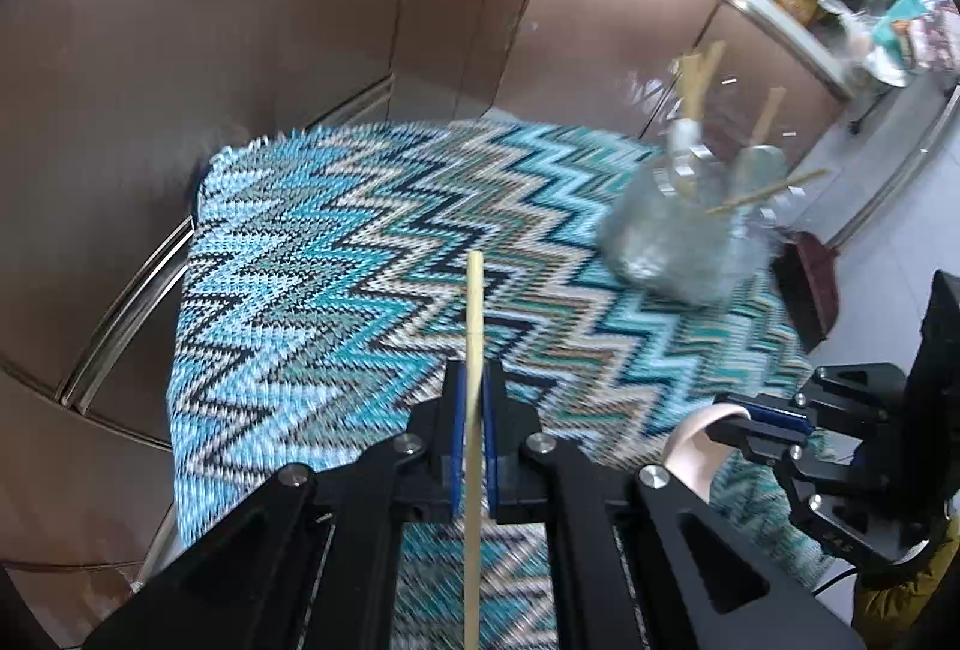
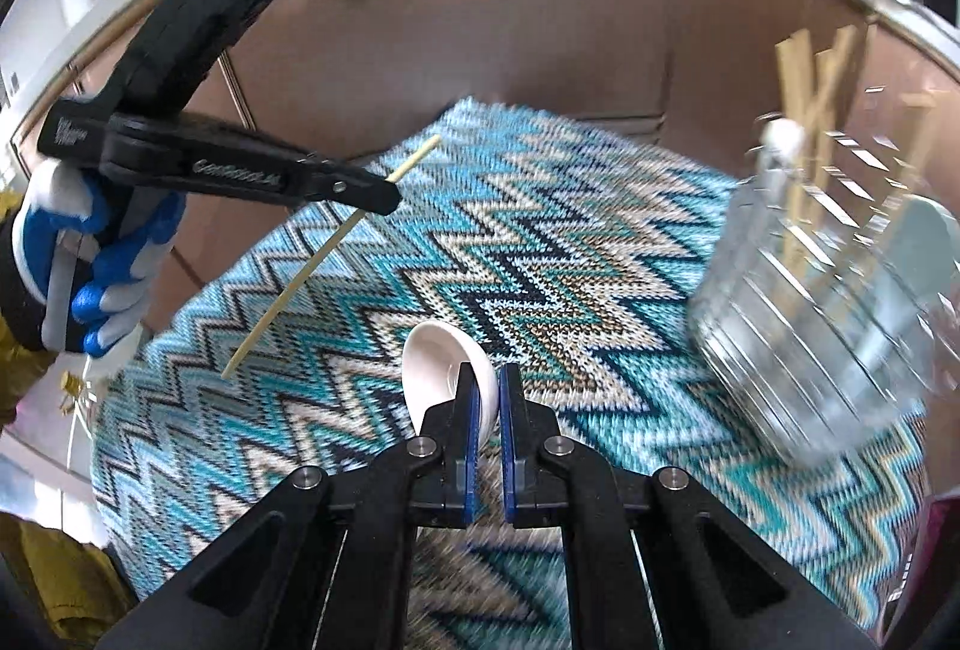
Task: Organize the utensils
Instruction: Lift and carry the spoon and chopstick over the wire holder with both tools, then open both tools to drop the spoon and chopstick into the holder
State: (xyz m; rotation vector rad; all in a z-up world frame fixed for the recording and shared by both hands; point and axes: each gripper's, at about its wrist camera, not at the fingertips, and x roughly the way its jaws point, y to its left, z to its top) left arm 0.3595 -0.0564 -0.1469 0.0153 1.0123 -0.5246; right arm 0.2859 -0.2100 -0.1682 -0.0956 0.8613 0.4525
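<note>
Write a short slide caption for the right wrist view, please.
Right gripper clamps a white spoon, left gripper a chopstick, near the glass jar.

Left hand-held gripper (image 1: 473, 398): jaws clamped on thin wooden stick (image 1: 473, 350), pointing steeply down toward 12 o'clock. Gloved hand (image 2: 90, 260) wrapped on its handle at 9 o'clock. Right hand-held gripper (image 2: 487, 398): jaws pinched on white spoon (image 2: 441, 362), angled down.
</note>
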